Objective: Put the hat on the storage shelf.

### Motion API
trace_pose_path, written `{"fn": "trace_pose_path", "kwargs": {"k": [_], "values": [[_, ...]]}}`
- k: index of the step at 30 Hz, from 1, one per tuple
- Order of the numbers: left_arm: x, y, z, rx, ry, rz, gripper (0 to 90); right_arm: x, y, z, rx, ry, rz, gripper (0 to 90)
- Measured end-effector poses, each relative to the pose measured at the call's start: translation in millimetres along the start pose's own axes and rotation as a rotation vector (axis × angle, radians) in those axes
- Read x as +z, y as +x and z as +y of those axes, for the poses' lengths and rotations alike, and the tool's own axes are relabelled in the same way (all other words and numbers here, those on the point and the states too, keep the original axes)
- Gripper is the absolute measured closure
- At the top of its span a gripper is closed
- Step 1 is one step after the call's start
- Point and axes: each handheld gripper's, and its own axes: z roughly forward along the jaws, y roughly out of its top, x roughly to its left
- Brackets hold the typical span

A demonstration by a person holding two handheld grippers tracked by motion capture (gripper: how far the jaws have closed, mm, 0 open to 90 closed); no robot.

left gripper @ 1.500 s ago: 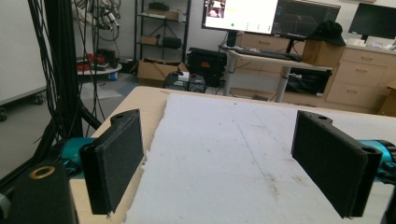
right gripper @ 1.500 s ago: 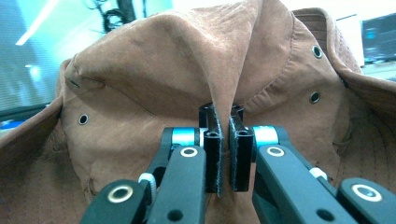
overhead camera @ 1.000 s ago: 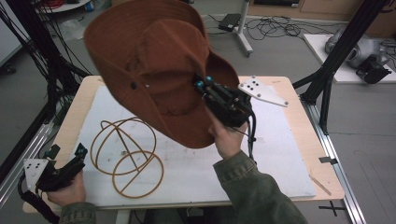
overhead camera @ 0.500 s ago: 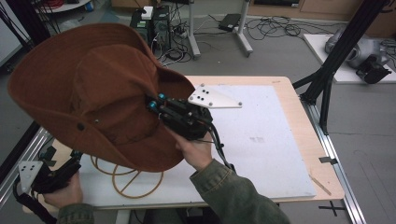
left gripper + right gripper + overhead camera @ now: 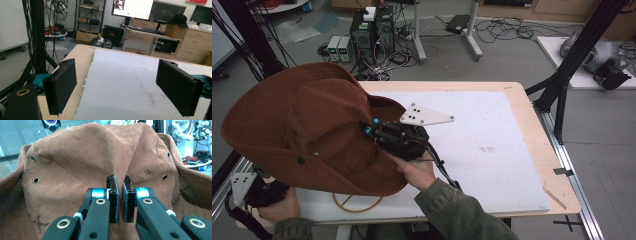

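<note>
Table (image 5: 532, 150): 1 wooden top w/ 1 white mat (image 5: 492, 150). Hat (image 5: 292, 130): 1 brown suede-type, wide brim, held above table's 9 o'clock side, over 1 wire hoop stand (image 5: 357, 204) partly hidden at 7 o'clock. Judged light, soft, floppy; not fragile or slippery. Best hold pt: pinch the crown crease or brim edge. Right gripper (image 5: 119, 200): clenched on a fold of hat crown. Left gripper (image 5: 122, 90): released, jaws wide apart, nothing between, parked at table's 8 o'clock corner. Grippers: 2.
</note>
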Motion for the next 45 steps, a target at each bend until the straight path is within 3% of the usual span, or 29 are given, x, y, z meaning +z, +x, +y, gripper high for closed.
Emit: {"fn": "trace_pose_path", "kwargs": {"k": [8, 16, 22, 26, 30, 32, 36, 39, 45], "values": [[0.8, -1.4, -0.3, 0.004, 0.005, -0.007, 17.1, 5.8, -1.2, -3.7, -0.012, 0.131, 0.03, 86.1], [0.7, -0.5, -0.6, -0.002, 0.005, -0.006, 17.1, 7.6, 1.5, -7.0, -0.009, 0.154, 0.037, 82.3], [0.2, -0.5, -0.5, -0.006, 0.003, -0.006, 17.1, 10.1, -1.7, -11.2, 0.009, 0.17, 0.029, 65.9], [0.4, 0.0, -0.7, -0.009, 0.004, -0.007, 17.1, 12.7, -2.0, -16.3, 0.005, 0.188, 0.01, 45.1], [0.3, 0.3, -0.7, -0.009, 0.006, -0.007, 17.1, 10.0, -6.9, -16.9, -0.008, 0.169, 0.001, 28.0], [0.5, 0.1, -0.8, -0.008, 0.007, -0.007, 17.1, 8.0, -8.9, -16.1, -0.004, 0.168, 0.04, 21.1], [0.5, -0.6, -0.9, -0.008, 0.007, -0.008, 17.1, 3.2, -4.8, -13.7, -0.054, 0.144, 0.052, 11.7], [0.4, -0.8, -0.9, -0.007, 0.008, -0.007, 17.1, -1.8, -3.1, -11.4, -0.088, 0.123, 0.032, 10.4], [0.5, -1.0, -1.0, -0.007, 0.009, -0.006, 17.1, -11.7, -11.9, -6.6, -0.077, 0.109, 0.001, 10.4]]}}
